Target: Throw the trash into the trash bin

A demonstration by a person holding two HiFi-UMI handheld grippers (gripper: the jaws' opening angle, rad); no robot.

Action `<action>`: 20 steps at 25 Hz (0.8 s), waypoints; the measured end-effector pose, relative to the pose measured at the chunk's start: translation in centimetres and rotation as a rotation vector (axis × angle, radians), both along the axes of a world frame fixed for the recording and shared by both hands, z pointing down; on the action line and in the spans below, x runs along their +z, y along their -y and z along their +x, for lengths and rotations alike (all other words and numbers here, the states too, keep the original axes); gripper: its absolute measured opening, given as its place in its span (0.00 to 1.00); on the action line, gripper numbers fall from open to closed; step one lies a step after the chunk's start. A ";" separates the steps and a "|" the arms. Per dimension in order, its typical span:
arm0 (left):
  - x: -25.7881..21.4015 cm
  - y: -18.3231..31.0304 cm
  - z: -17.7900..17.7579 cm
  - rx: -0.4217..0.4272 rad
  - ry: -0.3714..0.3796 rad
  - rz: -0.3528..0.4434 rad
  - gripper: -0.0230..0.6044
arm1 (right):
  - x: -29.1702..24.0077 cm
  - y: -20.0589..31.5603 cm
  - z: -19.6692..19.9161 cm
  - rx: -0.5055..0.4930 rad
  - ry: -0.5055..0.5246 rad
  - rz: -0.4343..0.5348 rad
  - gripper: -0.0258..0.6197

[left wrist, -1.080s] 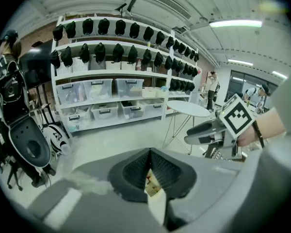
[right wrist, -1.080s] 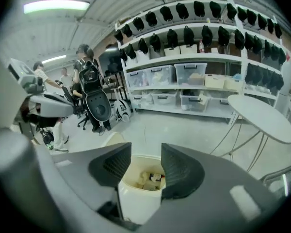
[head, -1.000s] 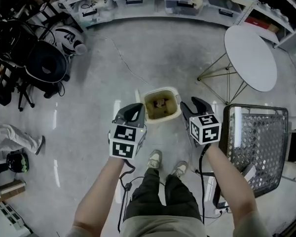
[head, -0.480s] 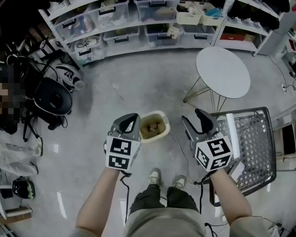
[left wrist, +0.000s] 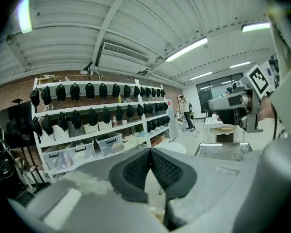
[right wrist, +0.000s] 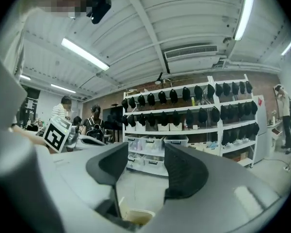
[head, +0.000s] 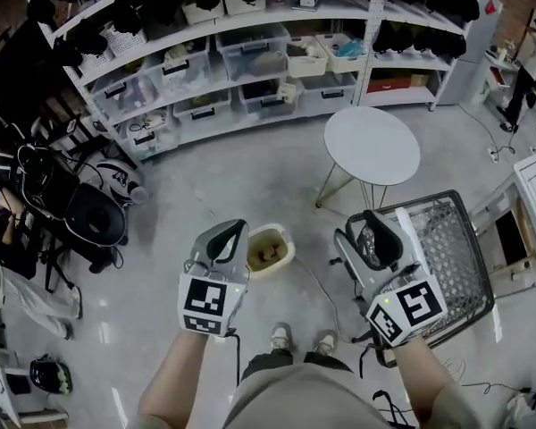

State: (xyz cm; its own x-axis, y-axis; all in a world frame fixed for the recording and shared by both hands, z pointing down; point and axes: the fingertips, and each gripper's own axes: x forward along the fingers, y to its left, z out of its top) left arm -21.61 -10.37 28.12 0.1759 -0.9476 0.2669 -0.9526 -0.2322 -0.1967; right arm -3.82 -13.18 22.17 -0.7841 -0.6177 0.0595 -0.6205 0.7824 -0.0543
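Trash [head: 266,254], which looks like a brownish crumpled scrap, lies inside the cream trash bin [head: 290,242]; the head view shows it too small for me to say more. The bin stands open on the grey floor [head: 250,168] just ahead of my shoes [head: 280,336]. From above it shows between my two claws, closer to the left one.

My left claw [head: 235,228] is pressed together. In the left gripper view its dark ribbed pads [left wrist: 136,169] meet at the tips, with nothing between them. My right claw [head: 372,226] is spread and its jaws have just been opening. In the right gripper view the gap shows only floor and shelving, and neither pad touches anything. The bin's rim peeks up at the bottom edge of that view.

Both claws point out toward the long shelves [head: 152,79], which carry clear storage boxes [head: 253,50] below rows of dark caps [left wrist: 89,90]. A round white table [head: 372,145] stands beyond the right claw. A wire-mesh cart [head: 451,235] sits just beside that claw, on my right.
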 end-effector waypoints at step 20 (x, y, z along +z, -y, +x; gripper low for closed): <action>-7.4 -4.9 6.2 0.051 -0.059 0.123 0.04 | -5.4 -5.7 9.3 0.136 0.039 0.113 0.40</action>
State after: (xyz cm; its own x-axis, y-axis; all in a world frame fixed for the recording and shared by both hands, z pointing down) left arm -15.45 -5.45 20.68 0.2365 -0.9618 0.1375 -0.9508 -0.2583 -0.1710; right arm 5.46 -7.48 16.81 -0.6931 -0.7194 -0.0448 -0.7203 0.6937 0.0033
